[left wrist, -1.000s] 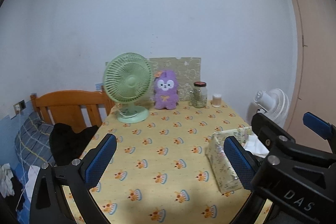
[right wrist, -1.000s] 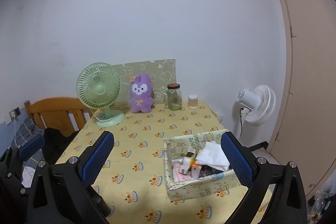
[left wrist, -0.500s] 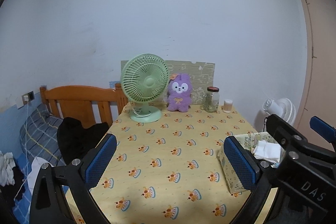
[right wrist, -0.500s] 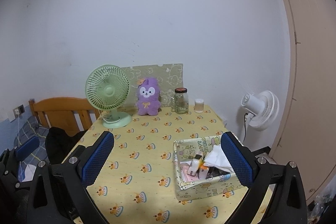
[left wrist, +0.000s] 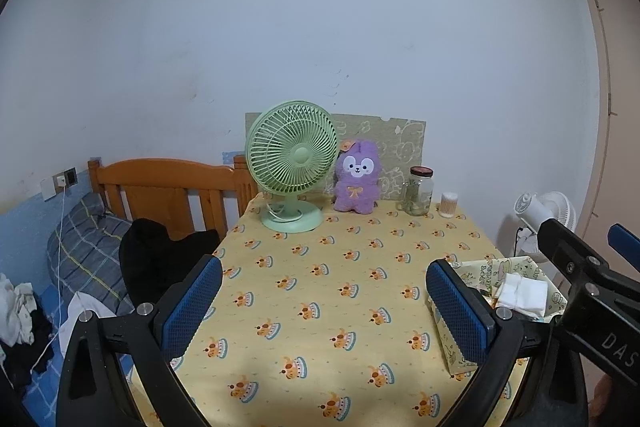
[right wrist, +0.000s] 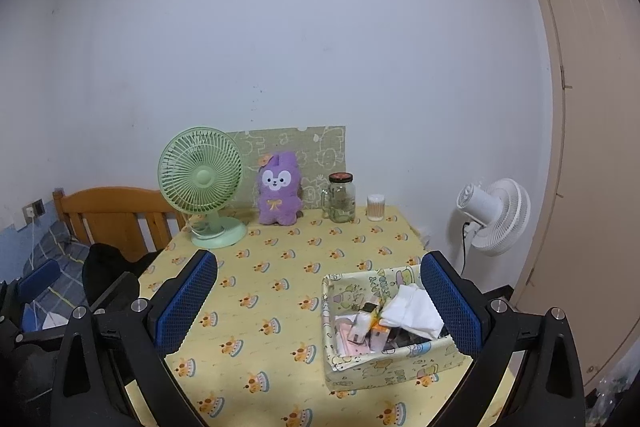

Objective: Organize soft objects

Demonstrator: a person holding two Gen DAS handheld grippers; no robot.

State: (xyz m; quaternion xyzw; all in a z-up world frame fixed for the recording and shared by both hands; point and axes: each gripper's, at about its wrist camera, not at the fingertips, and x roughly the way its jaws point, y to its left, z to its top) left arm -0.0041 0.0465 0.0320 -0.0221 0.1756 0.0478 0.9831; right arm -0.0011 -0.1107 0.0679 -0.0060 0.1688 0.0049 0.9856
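Note:
A purple plush rabbit [left wrist: 356,177] sits upright at the far edge of the table, against a patterned board; it also shows in the right wrist view [right wrist: 279,189]. A yellow fabric basket [right wrist: 384,363] with small items and a white cloth stands at the front right; its edge shows in the left wrist view [left wrist: 448,343]. My left gripper [left wrist: 324,307] is open and empty above the near table. My right gripper [right wrist: 320,301] is open and empty, its right finger next to the basket. Both are far from the plush.
A green desk fan [left wrist: 292,163] stands left of the plush. A glass jar [left wrist: 418,191] and a small cotton-swab container [left wrist: 449,205] stand to its right. A wooden bed frame [left wrist: 160,187] with dark clothes lies left. A white floor fan [right wrist: 494,215] and a door stand right.
Both grippers have drawn back and risen from the table, so the plush, fan and basket look smaller and farther. Both stay open and empty.

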